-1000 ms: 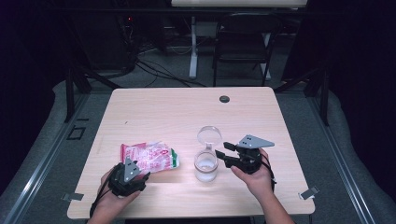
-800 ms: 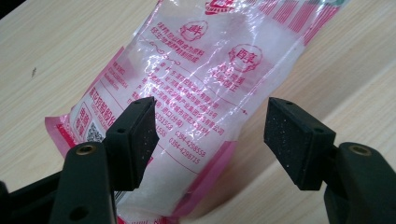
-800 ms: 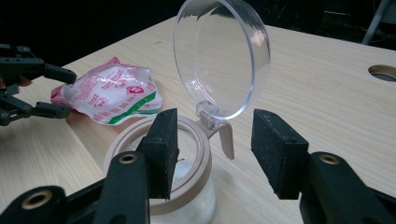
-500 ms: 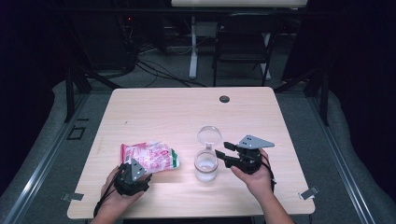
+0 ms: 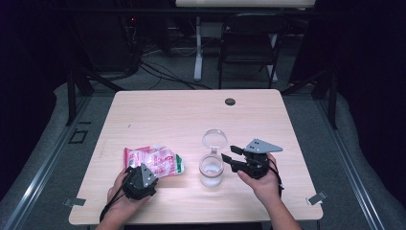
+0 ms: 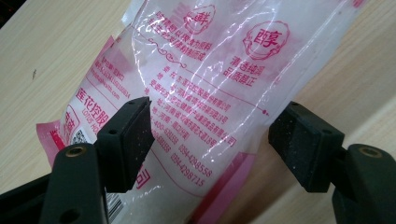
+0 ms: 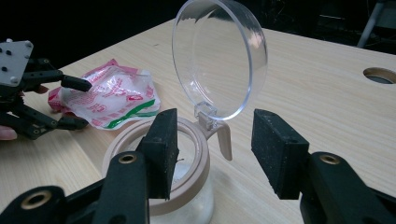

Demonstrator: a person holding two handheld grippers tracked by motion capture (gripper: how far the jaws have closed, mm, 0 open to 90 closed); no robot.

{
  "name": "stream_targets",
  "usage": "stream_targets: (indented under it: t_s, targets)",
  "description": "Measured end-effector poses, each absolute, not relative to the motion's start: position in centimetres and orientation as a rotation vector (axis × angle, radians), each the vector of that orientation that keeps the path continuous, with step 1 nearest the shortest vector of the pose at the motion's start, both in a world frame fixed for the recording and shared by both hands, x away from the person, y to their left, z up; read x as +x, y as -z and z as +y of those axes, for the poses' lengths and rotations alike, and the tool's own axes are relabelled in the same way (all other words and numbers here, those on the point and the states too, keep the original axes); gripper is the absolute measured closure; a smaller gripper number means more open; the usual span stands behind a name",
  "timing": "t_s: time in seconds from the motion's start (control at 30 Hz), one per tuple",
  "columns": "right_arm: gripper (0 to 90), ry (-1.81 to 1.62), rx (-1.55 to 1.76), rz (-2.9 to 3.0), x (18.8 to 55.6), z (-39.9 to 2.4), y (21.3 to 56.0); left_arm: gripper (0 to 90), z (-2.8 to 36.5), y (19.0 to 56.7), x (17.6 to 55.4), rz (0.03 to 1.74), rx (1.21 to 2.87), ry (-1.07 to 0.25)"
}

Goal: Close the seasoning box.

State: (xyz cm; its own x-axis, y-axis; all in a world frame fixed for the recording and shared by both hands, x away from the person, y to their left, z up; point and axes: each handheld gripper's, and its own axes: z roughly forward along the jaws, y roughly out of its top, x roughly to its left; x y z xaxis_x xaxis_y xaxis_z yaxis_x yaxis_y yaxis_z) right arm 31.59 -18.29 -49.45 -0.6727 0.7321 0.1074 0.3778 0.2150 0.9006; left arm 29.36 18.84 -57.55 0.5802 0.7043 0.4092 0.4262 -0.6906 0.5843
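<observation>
The left hand-held gripper (image 5: 152, 173) had just been opening, and its jaws stood wide apart over the near end of the pink sugar bag (image 5: 154, 159), pads clear of the plastic. Compared with a second earlier, it had dropped closer to the bag, which lay flat on the desk (image 5: 172, 115), left of the jar (image 5: 211, 169). That looked like lining up a grasp before pouring. The right hand-held gripper (image 5: 229, 155) waited open just beside the jar, not pressing it. The jar's clear lid (image 7: 219, 58) stood flipped up, its mouth ready.
</observation>
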Motion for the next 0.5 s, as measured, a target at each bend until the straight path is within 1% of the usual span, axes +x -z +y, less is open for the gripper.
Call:
stream_targets:
  t_s: [0.07,0.27,0.5]
  targets:
    - [51.1,-1.442,1.031,2.155,31.5,-18.3,49.5,31.1,18.6,57.7,29.5,0.911,2.385,-0.912]
    - [51.1,-1.453,1.042,2.145,31.4,-18.5,49.5,31.7,18.4,57.8,30.0,0.949,2.359,-0.933]
    - [51.1,-1.448,1.063,2.129,30.9,-19.2,49.6,37.5,17.9,57.9,30.6,0.944,2.363,-0.944]
